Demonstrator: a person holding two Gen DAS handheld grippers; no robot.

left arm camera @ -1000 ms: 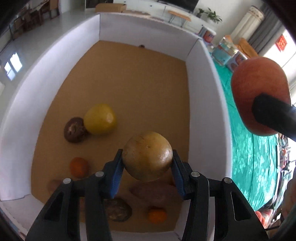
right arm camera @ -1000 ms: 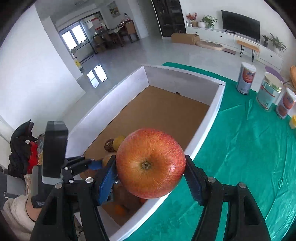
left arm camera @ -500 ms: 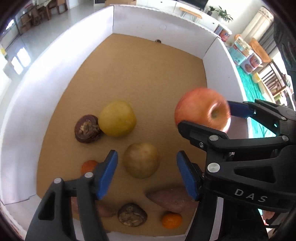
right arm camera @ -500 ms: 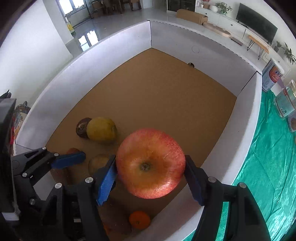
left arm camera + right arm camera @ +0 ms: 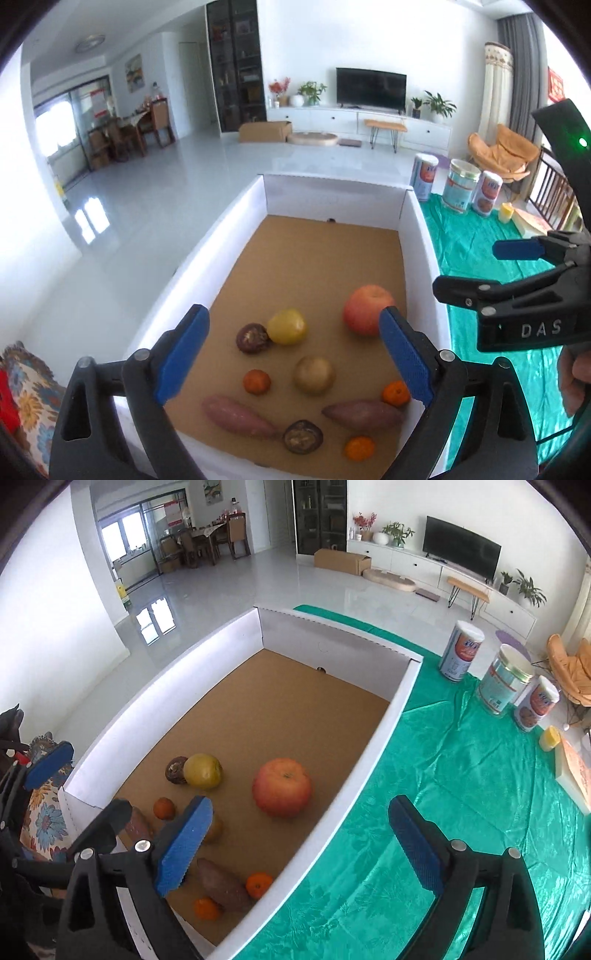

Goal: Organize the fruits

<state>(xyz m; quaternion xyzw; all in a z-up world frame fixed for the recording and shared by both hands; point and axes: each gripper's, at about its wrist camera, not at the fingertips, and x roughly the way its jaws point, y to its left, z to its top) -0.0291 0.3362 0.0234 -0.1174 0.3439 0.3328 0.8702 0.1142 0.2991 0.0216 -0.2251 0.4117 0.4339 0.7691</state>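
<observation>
Our left gripper hangs above the near end of the white-walled box, its blue pads spread wide and opening further, with nothing pinched between them; through the gap we look down on the fruit lying on the brown cardboard floor. Our right gripper is likewise spread and opening, empty, straddling the box's right wall so that one pad sits over the box and the other over the green cloth. The red apple rests on the cardboard near the right wall, apart from both sets of pads. The brownish pear lies nearer us, in the middle of the cluster. Beyond it a yellow fruit touches a dark round fruit on its left. Three small oranges are scattered about: one left of the pear, one by the right wall, one at the near edge. Two sweet potatoes lie along the near end, with a second dark fruit between them. The far half of the box is bare cardboard. Out on the green cloth, well apart from the box, stand three cans.
</observation>
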